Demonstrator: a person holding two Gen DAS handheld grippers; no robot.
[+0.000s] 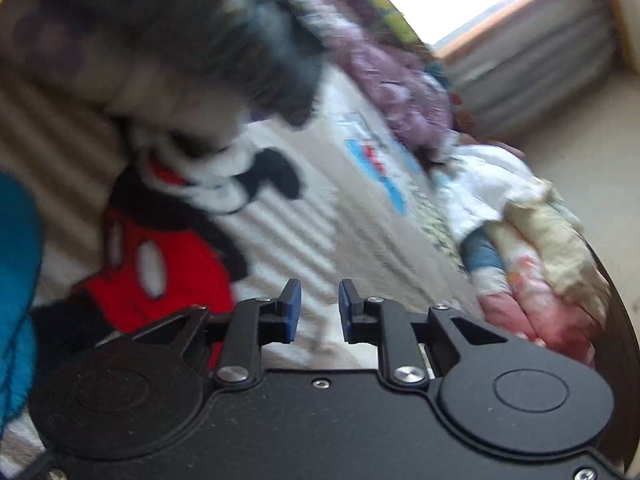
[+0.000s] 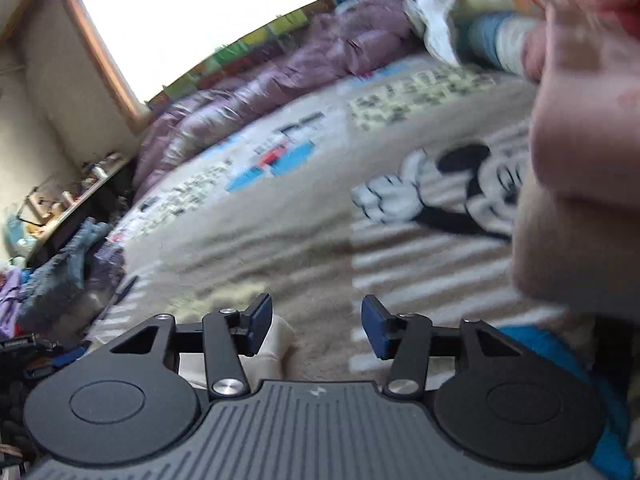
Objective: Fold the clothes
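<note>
only blurred, unreadable lettering (image 2: pixel 420 98) on the cartoon-mouse blanket (image 2: pixel 280 240)

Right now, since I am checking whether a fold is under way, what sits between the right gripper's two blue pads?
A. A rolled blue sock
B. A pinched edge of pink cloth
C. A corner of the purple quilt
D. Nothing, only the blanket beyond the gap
D: in the right wrist view the right gripper stands open with a clear gap between its pads, and only the cartoon-mouse blanket shows through it.
</note>
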